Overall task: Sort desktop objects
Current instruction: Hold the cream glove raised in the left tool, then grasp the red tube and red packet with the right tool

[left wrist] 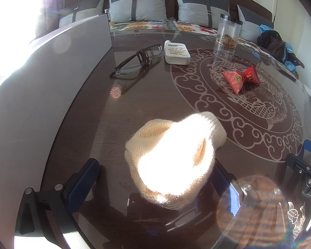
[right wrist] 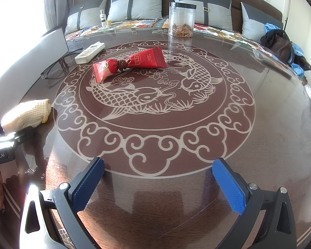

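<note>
A cream knitted hat lies on the dark table between the open fingers of my left gripper; the fingers are apart from it on both sides. It also shows in the right wrist view. A red snack packet tied with a brown band lies on the fish pattern; it shows in the left wrist view too. A white bottle lies on its side beside glasses. My right gripper is open and empty above the table's near part.
A tall grey box wall stands along the left. A clear jar with dried bits stands at the far edge. A sofa with cushions and a dark bag lie behind the table.
</note>
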`<state>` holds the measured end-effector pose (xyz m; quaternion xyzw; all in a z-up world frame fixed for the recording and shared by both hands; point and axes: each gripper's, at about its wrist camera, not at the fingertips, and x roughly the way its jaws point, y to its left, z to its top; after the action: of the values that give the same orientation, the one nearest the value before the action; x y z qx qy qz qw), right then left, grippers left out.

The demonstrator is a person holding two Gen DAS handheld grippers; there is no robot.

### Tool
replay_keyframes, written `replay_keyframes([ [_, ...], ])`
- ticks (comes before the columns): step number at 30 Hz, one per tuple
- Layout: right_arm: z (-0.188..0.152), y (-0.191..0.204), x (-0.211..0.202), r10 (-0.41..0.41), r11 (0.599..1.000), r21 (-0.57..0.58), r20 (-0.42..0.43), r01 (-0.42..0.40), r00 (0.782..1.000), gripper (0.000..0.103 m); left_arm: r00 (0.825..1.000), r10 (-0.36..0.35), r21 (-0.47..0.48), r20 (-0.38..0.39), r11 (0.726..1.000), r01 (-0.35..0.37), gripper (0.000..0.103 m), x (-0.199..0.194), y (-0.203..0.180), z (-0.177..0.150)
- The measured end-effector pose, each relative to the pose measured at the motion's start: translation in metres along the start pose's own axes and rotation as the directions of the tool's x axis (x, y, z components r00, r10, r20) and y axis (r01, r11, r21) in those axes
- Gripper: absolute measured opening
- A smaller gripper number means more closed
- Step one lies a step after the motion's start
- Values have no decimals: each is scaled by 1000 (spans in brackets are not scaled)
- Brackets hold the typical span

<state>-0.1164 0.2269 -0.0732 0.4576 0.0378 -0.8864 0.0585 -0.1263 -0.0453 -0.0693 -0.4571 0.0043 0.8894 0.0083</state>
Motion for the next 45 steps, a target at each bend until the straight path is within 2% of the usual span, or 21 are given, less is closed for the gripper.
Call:
replay_keyframes([
  [20,0,0,0,0,1000,0,0,0,1000,103,1000,-1,3,-2,1000,1,103,0,0,-1],
  [23,0,0,0,0,1000,0,0,0,1000,103,999,-27,38,-23,999,27,103,-1,-2,0],
  [26,0,0,-1,0,1000,0,0,0,1000,103,996,-85,96,-25,992,87,103,0,-8,5],
  [29,0,0,-1,0,1000,0,0,0,1000,103,1000,-27,182,12,983,25,103,2,-17,10],
  [31,0,0,-1,0,1000,0,0,0,1000,103,999,-45,197,26,980,39,102,2,-19,13],
  [32,0,0,-1,0,1000,0,0,0,1000,103,997,-68,197,38,979,59,79,0,-20,15],
  [33,1,0,0,1,1000,2,-10,-1,1000,103,996,-77,202,44,977,66,67,-1,-20,17],
  [35,12,0,5,8,1000,3,-93,-8,996,103,997,-57,212,55,976,44,53,-2,-21,21],
  [36,21,-1,8,43,999,26,-124,-40,991,103,996,-56,212,63,976,41,52,-4,-21,22],
  [37,31,-5,10,111,992,78,-137,-101,984,103,996,-54,206,72,978,38,52,-6,-18,23],
  [39,53,-9,16,228,957,214,-136,-196,964,102,995,-49,191,90,981,31,52,-13,-12,26],
  [41,79,-5,30,282,924,306,-148,-227,948,96,994,-51,170,94,985,34,52,-18,-1,28],
  [43,102,4,50,321,894,380,-171,-238,932,85,995,-62,132,83,990,51,52,-19,12,29],
  [44,113,7,60,312,887,409,-184,-216,932,84,995,-72,109,76,992,63,52,-19,19,27],
  [45,123,10,66,274,888,426,-181,-176,945,84,995,-77,90,70,993,71,52,-19,24,26],
])
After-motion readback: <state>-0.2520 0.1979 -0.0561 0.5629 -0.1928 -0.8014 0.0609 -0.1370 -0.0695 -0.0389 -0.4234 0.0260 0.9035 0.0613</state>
